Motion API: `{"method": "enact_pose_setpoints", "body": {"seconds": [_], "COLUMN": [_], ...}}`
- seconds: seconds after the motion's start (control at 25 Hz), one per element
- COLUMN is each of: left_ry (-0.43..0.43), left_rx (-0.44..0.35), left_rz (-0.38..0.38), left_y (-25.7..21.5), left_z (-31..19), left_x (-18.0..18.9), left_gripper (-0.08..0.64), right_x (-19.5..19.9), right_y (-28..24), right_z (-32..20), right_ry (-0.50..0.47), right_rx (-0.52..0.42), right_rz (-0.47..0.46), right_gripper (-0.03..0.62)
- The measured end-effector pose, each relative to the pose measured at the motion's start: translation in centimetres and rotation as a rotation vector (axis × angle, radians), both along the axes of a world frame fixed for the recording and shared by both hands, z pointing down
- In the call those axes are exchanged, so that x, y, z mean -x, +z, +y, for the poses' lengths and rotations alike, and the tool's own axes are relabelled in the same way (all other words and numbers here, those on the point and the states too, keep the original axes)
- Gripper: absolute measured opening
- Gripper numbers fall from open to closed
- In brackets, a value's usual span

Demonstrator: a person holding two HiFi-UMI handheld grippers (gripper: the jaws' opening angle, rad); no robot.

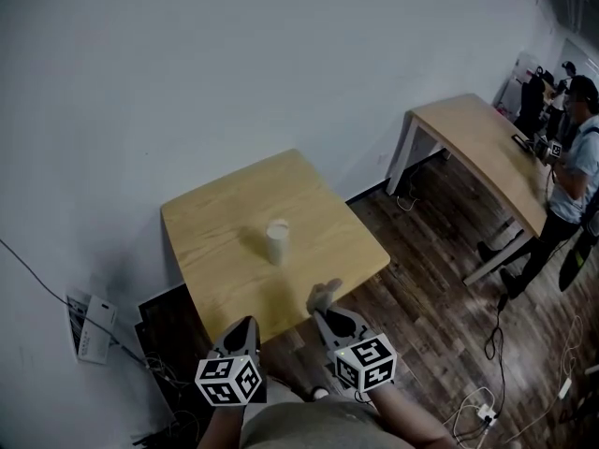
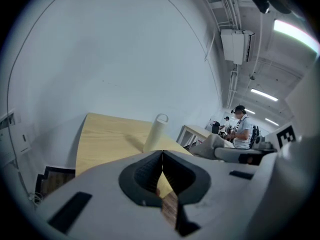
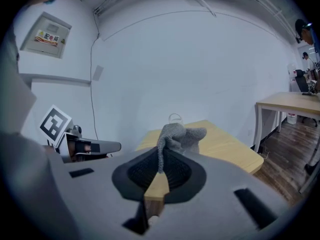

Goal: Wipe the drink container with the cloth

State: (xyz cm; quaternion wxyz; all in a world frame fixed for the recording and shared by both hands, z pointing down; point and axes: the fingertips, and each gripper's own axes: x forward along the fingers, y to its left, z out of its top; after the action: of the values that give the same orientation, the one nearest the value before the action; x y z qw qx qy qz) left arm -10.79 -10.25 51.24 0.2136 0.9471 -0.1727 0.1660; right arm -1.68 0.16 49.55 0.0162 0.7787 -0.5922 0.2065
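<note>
Wooden small table (image 1: 215, 241) stood against the white wall (image 1: 234, 64). Left of the table, low by the wall, lay a white box (image 1: 89, 330) w/ cables round it.

At the table's near edge, left side, the L gripper (image 1: 245, 325) was held w/ its jaws pressed together tip to tip. The left gripper view showed nothing btwn them.

On the table, approx. centre, the drink container (image 1: 277, 242) stood upright. It was pale, tall & narrow, open rim up, and apart from both grippers.

At the table's near edge, right side, the R gripper (image 1: 328, 314) had its jaws closed on the cloth (image 1: 324, 295). This was a grey bunched rag w/ one strip pinched btwn the pads & the rest bulging past the tips. It sat short of the container, not touching it.

Right of the table, well apart, a longer wooden desk (image 1: 487, 143) w/ white legs stood on the dark plank floor (image 1: 421, 279). A person (image 1: 571, 166) stood at the desk's far side. A power strip (image 1: 485, 410) & loose cables lay on the floor, right of the table's near corner.
</note>
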Motion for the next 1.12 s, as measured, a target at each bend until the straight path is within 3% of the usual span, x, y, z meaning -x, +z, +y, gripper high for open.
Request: {"method": "enact_pose_setpoints", "body": {"seconds": [0.44,1.12], "left_ry": [-0.029,-0.068], "left_rx": [-0.002,-0.011], "left_rz": [0.013,0.019], "left_y": [-0.1,-0.4], "left_z": [5.8,8.0], "left_x": [1.5,3.2], "left_gripper": [0.002,0.002], "right_x": [2.0,2.8], "right_y": [0.4,0.5], "right_z": [4.5,7.2], "right_ry": [-0.051,-0.056], "right_rx": [-0.002,0.003], "right_rz": [0.0,0.03], "right_gripper": [0.014,0.014]}}
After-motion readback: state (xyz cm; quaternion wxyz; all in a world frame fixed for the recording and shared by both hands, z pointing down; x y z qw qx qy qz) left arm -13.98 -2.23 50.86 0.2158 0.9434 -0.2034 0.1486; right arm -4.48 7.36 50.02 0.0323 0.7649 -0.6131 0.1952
